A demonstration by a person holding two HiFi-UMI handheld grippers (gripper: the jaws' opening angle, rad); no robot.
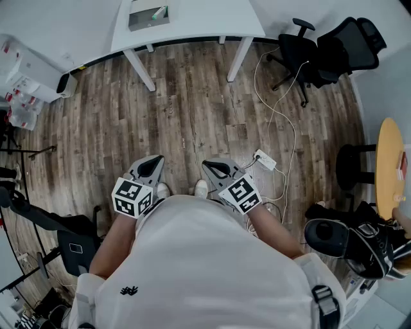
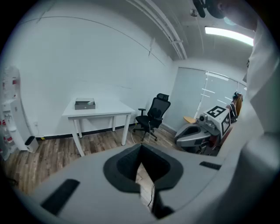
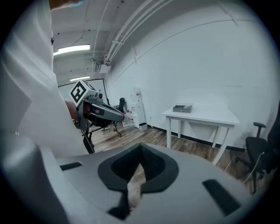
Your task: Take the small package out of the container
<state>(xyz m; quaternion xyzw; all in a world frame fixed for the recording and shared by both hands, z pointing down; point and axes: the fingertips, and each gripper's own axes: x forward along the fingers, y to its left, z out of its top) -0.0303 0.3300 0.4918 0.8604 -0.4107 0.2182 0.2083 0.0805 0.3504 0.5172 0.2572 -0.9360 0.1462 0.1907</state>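
Head view: grey rectangular container [image 1: 146,16] on smooth white table [image 1: 209,19]

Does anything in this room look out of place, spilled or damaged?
Only the white power strip and its loose cable, which trail over the wooden floor beside the black office chair. The container sits level on the white table; nothing looks spilled or broken.
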